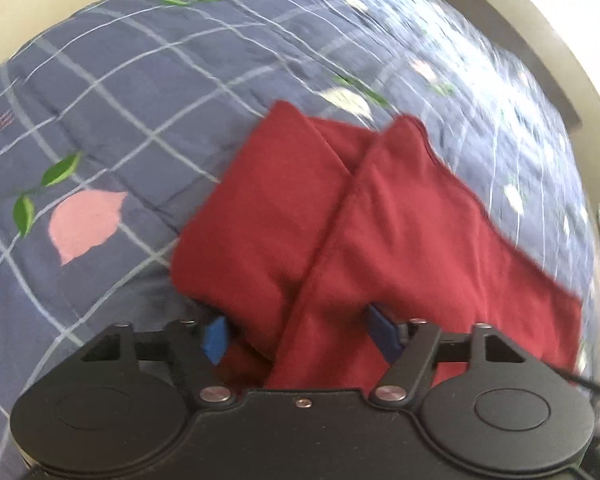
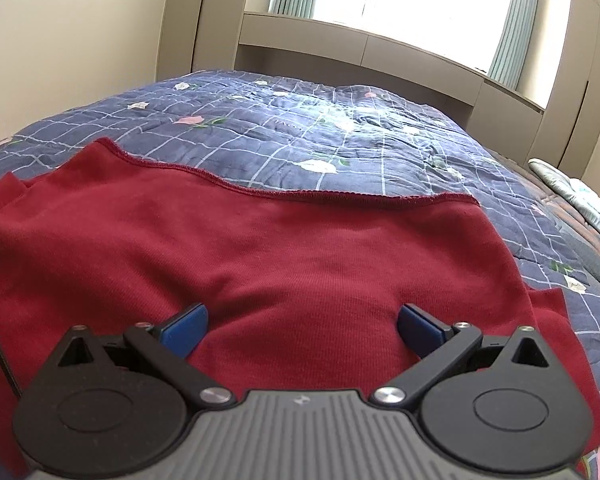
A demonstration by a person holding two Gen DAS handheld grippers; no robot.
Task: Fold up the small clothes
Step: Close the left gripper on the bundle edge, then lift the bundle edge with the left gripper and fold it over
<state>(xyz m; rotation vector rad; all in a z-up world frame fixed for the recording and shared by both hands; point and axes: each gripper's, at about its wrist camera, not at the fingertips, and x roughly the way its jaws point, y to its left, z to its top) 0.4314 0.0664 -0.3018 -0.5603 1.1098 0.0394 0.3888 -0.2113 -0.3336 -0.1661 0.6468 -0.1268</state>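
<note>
The red garment (image 2: 284,248) is spread on the quilted bed cover (image 2: 340,136), presumably so that it can be folded flat. Two overlapping flaps and a stitched hem are seen. The left gripper (image 1: 300,332) is parted with cloth between its pads; a grip cannot be confirmed. The right gripper (image 2: 302,328) is held apart above the cloth.

The garment (image 2: 300,248) lies spread on the bed (image 2: 340,136), over its quilt (image 1: 140,80). In the right wrist view it fills the space between and ahead of the right gripper (image 2: 302,328) jaws, its hemmed edge lying crosswise ahead of them, with bare quilt beyond. In the left wrist view, cloth bunches up between the left gripper (image 1: 300,330) jaws, and two folded flaps overlap ahead of them; quilt lies left and beyond.
</note>
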